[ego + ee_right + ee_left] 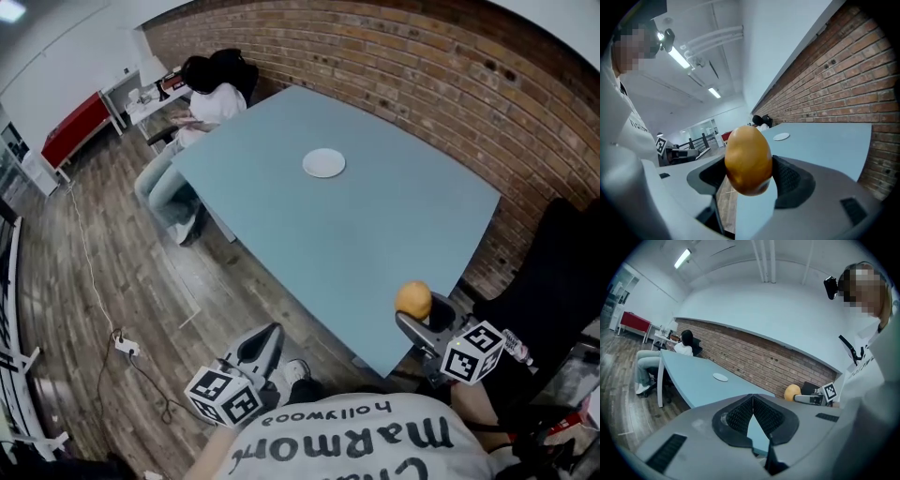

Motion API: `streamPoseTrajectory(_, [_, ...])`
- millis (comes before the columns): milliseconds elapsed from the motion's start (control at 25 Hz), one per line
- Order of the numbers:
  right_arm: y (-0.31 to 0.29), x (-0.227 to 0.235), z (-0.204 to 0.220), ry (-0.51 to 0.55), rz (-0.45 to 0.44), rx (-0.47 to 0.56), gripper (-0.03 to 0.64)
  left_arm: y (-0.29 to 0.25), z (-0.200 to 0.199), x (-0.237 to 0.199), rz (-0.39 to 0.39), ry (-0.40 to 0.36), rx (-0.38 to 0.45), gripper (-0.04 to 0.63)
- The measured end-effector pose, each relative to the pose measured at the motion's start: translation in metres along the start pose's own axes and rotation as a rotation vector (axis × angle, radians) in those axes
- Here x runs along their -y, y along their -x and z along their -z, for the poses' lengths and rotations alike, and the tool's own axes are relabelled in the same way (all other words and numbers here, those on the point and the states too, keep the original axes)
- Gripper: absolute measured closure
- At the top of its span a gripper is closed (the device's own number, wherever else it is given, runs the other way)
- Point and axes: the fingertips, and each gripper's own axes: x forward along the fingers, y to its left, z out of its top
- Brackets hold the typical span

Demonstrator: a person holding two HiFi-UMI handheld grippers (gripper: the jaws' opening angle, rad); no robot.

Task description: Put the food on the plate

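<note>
I count one piece of food (748, 159): a golden-brown, egg-shaped lump, and my right claw (422, 323) has it. In the right gripper view the two black pads press on it from either side, about its middle, and its upper end stands clear above them. From the head view it sits at the near right corner of the bench (356, 234), right at the edge. I cannot tell whether it is over the top or just off it.

One plate (323, 163), white and round, lies on the far half of the bench, well apart from the food. It is the only thing I see lying on the blue-grey top.

My left claw (753, 398) is closed. Its two ridged pads meet at the tips, and a sliver of the bench shows through the wedge below them. It hangs off the bench, over the wooden floor (112, 281), beside the near edge and well apart from the right claw.

Two marker cubes (225, 396) show in the head view, one on each claw.

One person (211, 103) in a white top sits at the far left end of the bench. A brick wall (422, 75) runs along the bench's far and right sides. Beyond the seated person stands one red cabinet (75, 127). One white power strip (125, 346) lies on the floor to my left, with a thin cable trailing from it.
</note>
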Motion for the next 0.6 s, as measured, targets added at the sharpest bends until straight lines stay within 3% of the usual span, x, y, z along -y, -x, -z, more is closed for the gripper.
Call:
streamPoseTrajectory(200, [-0.028, 0.009, -0.015, -0.05, 0.065, 0.03, 0.304, -0.021, -0.03, -0.031, 0.044, -0.027, -0.014, 0.589])
streamPoseTrajectory(600, [-0.099, 0.013, -0.043, -0.105, 0.138, 0.065, 0.304, -0.024, -0.072, -0.115, 0.038, -0.039, -0.013, 0.589])
